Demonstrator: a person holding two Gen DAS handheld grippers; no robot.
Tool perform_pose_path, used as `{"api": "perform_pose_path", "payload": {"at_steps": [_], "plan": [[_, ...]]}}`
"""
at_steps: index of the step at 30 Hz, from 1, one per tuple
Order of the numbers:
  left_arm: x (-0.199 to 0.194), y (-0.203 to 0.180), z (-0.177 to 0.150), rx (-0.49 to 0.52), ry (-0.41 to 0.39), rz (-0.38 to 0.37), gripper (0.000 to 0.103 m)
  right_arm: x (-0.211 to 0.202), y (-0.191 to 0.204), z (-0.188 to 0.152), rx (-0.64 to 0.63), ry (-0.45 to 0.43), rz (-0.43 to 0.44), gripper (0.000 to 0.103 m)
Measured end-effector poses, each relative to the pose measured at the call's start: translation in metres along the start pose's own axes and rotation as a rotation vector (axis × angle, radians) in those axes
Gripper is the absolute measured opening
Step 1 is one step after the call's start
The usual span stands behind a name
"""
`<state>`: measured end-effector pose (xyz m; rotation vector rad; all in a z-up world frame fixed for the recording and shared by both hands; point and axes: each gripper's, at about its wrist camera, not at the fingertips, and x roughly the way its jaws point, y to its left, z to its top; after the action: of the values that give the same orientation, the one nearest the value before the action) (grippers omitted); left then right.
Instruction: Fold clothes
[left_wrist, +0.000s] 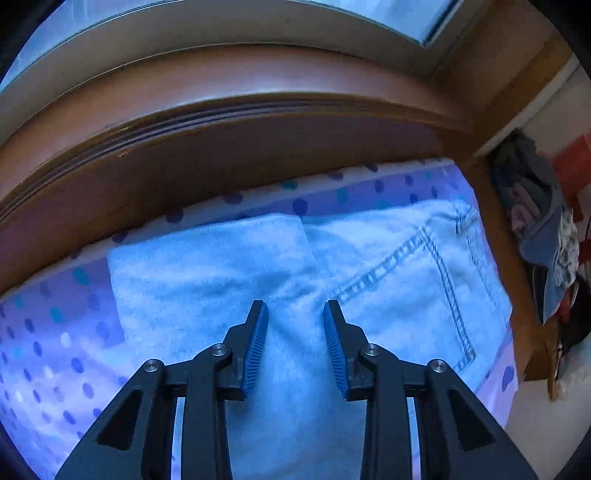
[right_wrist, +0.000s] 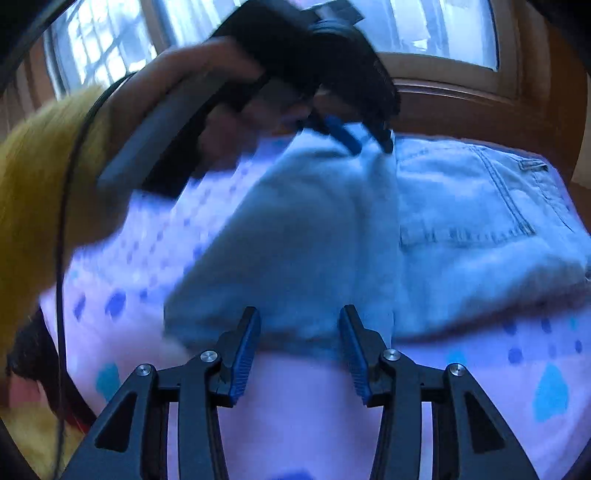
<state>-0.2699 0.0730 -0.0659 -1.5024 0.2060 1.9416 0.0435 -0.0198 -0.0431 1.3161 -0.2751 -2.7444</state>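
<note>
Jeans (left_wrist: 280, 266) folded on dotted sheet (left_wrist: 44, 362), wooden headboard (left_wrist: 221, 147) behind, clothes pile (left_wrist: 543, 236) beside.

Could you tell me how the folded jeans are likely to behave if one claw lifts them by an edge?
The jeans would probably flop and unfold, since the leg lies loosely folded across. Thick denim with a stitched pocket suggests some weight. Likely not slippery.
</note>
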Motion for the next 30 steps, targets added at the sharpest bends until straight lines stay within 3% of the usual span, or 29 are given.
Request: {"api": "perform_pose_path", "payload": {"at_steps": [3, 10, 12, 16, 18, 19, 20, 23, 27, 30], "plan": [[0.000, 0.000, 0.004, 0.021, 0.012, 0.001, 0.033, -0.004, 0.008, -0.011, -0.018, 0.058, -0.026, 0.045], [-0.039, 0.015, -0.008, 0.051, -0.016, 0.016, 0.033, -0.049, 0.037, 0.016, -0.022, -0.093, 0.038, 0.046], [-0.045, 0.024, -0.012, 0.041, -0.005, 0.005, 0.033, -0.053, 0.059, 0.023, -0.061, -0.115, 0.045, 0.063], [-0.035, 0.034, -0.020, 0.022, 0.033, 0.024, 0.033, -0.031, 0.087, 0.024, -0.168, -0.051, -0.011, 0.067], [-0.029, 0.036, -0.024, 0.024, 0.036, 0.020, 0.033, -0.010, 0.092, 0.019, -0.210, 0.013, -0.079, 0.067], [-0.027, 0.037, -0.024, 0.027, 0.037, 0.018, 0.033, 0.000, 0.093, 0.015, -0.235, 0.042, -0.132, 0.060], [-0.025, 0.038, -0.024, 0.026, 0.039, 0.014, 0.033, 0.006, 0.093, 0.011, -0.262, 0.057, -0.184, 0.045], [-0.021, 0.038, -0.023, 0.023, 0.037, 0.015, 0.033, 0.002, 0.089, 0.011, -0.273, 0.070, -0.231, 0.022], [-0.014, 0.038, -0.019, 0.004, 0.026, 0.017, 0.033, -0.008, 0.090, -0.003, -0.282, 0.098, -0.225, 0.020], [-0.012, 0.039, -0.017, 0.007, 0.018, 0.011, 0.033, -0.004, 0.082, -0.007, -0.216, 0.140, -0.144, 0.016]]}}
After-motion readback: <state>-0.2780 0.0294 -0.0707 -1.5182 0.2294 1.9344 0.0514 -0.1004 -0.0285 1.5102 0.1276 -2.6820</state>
